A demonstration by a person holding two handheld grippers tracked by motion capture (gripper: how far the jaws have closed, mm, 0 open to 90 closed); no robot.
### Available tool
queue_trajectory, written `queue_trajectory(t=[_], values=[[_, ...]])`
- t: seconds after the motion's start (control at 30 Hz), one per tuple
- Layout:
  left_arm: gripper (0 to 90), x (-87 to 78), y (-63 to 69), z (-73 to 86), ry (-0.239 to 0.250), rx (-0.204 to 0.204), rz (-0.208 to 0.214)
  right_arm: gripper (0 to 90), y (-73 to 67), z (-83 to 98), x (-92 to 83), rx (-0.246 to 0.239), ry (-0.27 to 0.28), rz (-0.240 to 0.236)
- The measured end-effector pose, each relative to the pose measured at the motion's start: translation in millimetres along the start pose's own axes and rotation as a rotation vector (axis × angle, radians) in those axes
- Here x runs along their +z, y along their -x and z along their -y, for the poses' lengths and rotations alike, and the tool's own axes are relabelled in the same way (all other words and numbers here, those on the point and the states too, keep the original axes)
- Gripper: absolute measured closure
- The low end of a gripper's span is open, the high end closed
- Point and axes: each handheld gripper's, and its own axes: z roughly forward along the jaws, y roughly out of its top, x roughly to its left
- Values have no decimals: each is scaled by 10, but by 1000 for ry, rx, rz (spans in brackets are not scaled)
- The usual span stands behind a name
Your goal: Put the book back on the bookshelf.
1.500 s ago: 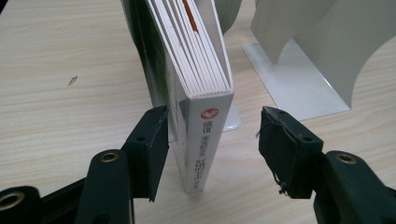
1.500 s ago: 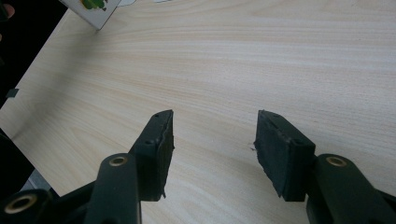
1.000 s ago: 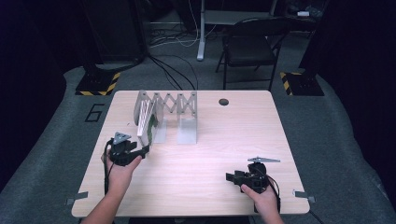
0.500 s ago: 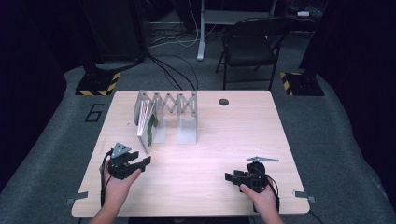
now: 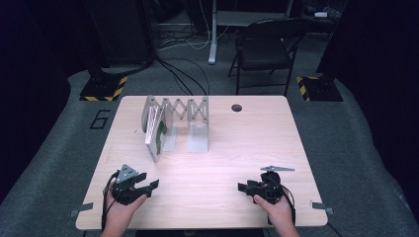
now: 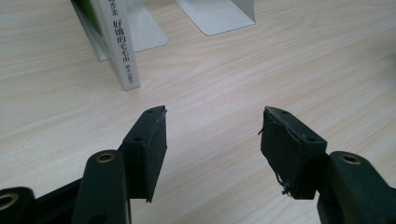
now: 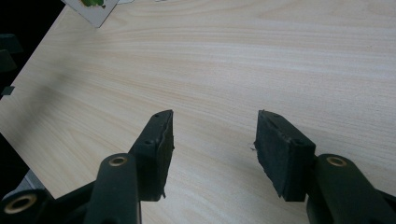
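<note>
The counter carries the folding rack at twelve o'clock, the book propped upright in its left slot. My left gripper and right gripper hang released, empty. A clumsy reach might topple that leaning book; nothing stands between.

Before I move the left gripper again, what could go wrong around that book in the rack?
The white-spined book stands leaning in the grey expanding metal rack, so a nudge could tip it over. The open left gripper points towards it and could clip its lower corner. The light rack might slide on the smooth wooden table.
</note>
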Motion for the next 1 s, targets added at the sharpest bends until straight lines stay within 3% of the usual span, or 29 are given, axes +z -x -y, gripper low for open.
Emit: queue_trajectory(t=[0.13,0.47,1.0], values=[[413,-7,29,52,7,-12,11,465,-4,1,4,-1,2,2],[412,77,26,182,-22,41,23,465,-1,6,5,1,0,3],[412,105,-97,261,-36,-32,18,466,-37,-15,72,-21,-13,10]])
